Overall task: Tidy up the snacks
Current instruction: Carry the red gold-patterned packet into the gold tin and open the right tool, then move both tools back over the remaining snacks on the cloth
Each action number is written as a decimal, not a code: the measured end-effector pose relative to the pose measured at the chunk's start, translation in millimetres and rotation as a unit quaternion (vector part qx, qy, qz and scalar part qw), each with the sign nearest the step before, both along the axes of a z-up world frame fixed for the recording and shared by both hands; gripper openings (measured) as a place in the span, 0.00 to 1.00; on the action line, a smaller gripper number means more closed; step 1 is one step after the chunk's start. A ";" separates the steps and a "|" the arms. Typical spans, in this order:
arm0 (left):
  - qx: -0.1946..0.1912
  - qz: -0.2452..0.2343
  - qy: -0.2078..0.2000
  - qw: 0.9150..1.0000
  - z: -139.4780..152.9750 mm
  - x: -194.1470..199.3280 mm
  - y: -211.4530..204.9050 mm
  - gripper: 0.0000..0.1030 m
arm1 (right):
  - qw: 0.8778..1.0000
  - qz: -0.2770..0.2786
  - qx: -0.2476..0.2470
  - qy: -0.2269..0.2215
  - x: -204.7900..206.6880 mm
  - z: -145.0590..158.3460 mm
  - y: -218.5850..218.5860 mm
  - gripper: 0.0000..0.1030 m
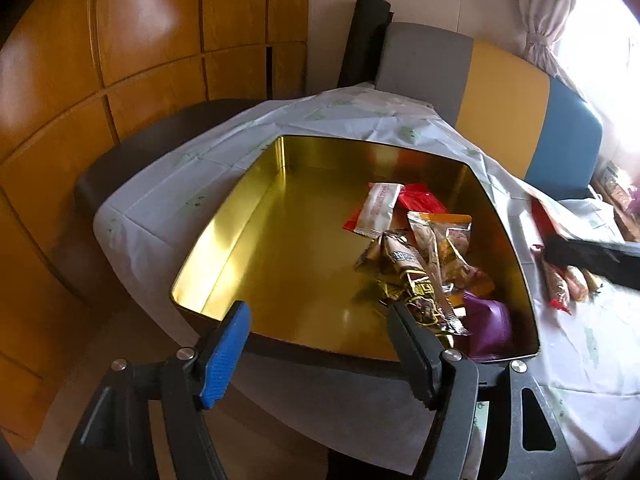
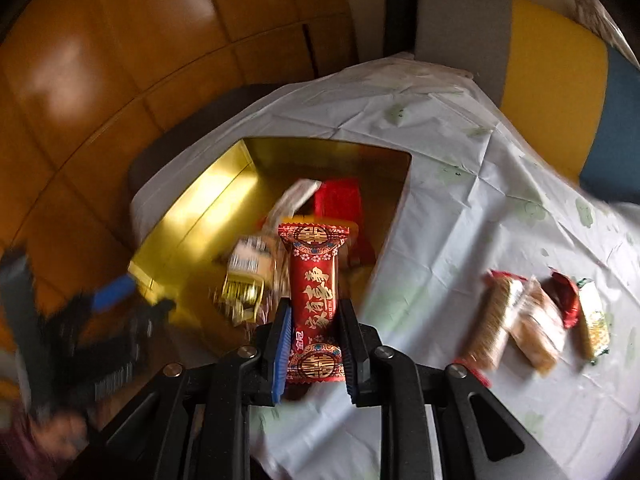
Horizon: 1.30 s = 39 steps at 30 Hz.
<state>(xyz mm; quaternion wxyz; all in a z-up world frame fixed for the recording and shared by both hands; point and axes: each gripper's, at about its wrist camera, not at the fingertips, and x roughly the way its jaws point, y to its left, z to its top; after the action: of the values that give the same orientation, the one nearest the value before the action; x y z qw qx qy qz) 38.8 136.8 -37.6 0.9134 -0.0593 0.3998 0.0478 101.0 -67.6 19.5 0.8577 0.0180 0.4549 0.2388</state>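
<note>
A gold tin box (image 1: 224, 248) stands on the table, with a pile of wrapped snacks (image 1: 420, 256) in its right half. My left gripper (image 1: 318, 312) is open over the tin's near rim, with nothing between its fingers. My right gripper (image 2: 314, 308) is shut on a red snack packet with gold characters (image 2: 314, 280), held upright just above the table beside the tin's (image 2: 192, 208) near right corner. Several loose snacks (image 2: 520, 320) lie on the cloth to the right. The left gripper (image 2: 112, 296) shows blurred at the left of the right wrist view.
A white tablecloth (image 1: 168, 184) covers the table. A chair back in grey, yellow and blue (image 1: 508, 92) stands behind it, with a dark roll (image 1: 364, 40) leaning beside it. Wooden cabinet doors (image 1: 140, 40) fill the left. A curtain (image 1: 548, 12) hangs by the bright window.
</note>
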 end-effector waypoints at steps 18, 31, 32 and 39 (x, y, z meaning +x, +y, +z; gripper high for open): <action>-0.002 -0.042 -0.005 0.999 4.7 -4.7 -20.3 0.69 | 1.000 -0.016 0.000 -0.013 -1.3 -15.4 0.5 0.31; -0.004 -0.062 -0.006 0.998 15.5 -12.9 -33.4 0.69 | 0.998 -0.035 -0.026 -0.051 -33.3 -5.6 -39.5 0.31; -0.002 -0.064 -0.007 0.998 15.9 -13.5 -35.3 0.69 | 0.998 -0.038 -0.028 -0.052 -34.7 -5.9 -44.4 0.31; 0.007 -0.082 -0.008 0.997 19.8 -16.4 -48.7 0.69 | 0.996 -0.067 -0.037 -0.047 -38.2 -11.5 -82.1 0.31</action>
<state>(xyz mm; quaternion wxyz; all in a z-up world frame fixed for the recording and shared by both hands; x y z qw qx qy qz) 22.4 88.1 -17.9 0.9178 -0.0200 0.3958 -0.0248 62.7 -149.6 8.0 0.8923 0.0049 0.4204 0.1644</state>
